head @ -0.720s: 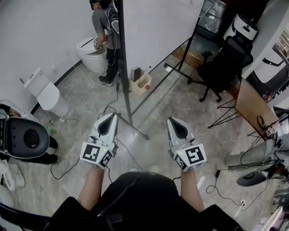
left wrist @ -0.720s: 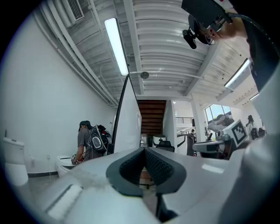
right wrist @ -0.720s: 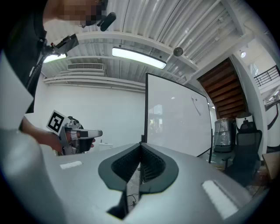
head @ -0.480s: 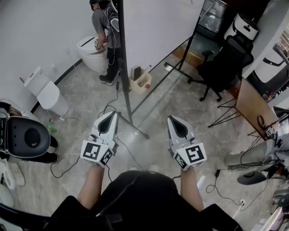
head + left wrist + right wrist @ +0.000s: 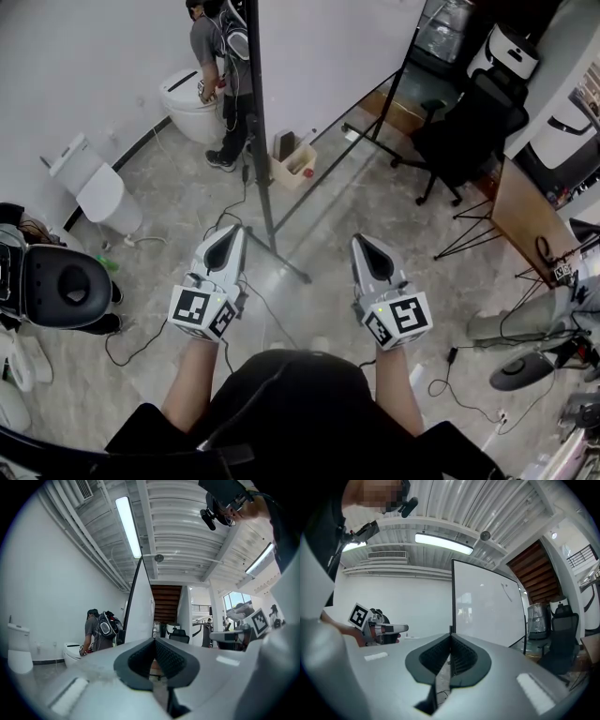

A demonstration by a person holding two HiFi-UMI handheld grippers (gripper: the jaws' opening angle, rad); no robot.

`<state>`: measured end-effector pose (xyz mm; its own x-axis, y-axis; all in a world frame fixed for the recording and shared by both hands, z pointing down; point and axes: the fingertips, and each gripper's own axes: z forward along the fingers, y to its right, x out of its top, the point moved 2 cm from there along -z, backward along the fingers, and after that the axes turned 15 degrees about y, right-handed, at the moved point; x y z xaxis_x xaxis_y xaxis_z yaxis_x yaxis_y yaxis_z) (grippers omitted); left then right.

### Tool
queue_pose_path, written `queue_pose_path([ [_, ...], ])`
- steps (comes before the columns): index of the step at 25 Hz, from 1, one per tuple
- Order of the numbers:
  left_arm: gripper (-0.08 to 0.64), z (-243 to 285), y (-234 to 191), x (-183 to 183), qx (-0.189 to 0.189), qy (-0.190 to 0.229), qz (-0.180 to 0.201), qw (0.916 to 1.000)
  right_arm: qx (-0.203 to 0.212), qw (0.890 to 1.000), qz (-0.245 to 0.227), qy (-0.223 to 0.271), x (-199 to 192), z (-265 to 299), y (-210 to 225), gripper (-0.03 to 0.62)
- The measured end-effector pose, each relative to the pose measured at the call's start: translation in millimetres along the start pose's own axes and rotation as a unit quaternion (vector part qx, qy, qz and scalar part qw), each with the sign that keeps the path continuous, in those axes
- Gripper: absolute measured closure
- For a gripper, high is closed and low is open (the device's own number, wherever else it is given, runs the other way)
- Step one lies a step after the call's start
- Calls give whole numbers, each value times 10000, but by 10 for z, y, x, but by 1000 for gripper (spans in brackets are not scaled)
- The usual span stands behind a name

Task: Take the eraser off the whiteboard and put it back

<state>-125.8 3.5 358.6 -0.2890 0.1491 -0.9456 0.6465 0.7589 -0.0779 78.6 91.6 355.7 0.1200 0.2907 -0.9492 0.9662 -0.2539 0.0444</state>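
Both tools are empty, jaws pressed together: the left tool (image 5: 228, 246) and the right tool (image 5: 367, 251) are held level, side by side, in front of the person. Ahead stands the whiteboard (image 5: 487, 606), well apart from either tool. Its black edge post (image 5: 255, 112) rises between the two, and the white face runs off to the right. So the right tool looks onto that face and is likely nearer the eraser, which no view shows clearly.
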Motion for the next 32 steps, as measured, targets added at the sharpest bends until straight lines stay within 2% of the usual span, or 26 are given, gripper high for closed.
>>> queue_pose_path([
  [19, 555, -25, -15, -40, -198, -32, -17, 9998, -45, 10000, -25, -48, -38, 30, -68, 583],
  [23, 555, -75, -26, -74, -332, -101, 12, 9994, -93, 9999, -42, -79, -57, 9, -134, 583],
  [32, 555, -279, -128, -58, -323, -93, -54, 9994, -175, 9997, -89, -122, -99, -48, -361, 583],
])
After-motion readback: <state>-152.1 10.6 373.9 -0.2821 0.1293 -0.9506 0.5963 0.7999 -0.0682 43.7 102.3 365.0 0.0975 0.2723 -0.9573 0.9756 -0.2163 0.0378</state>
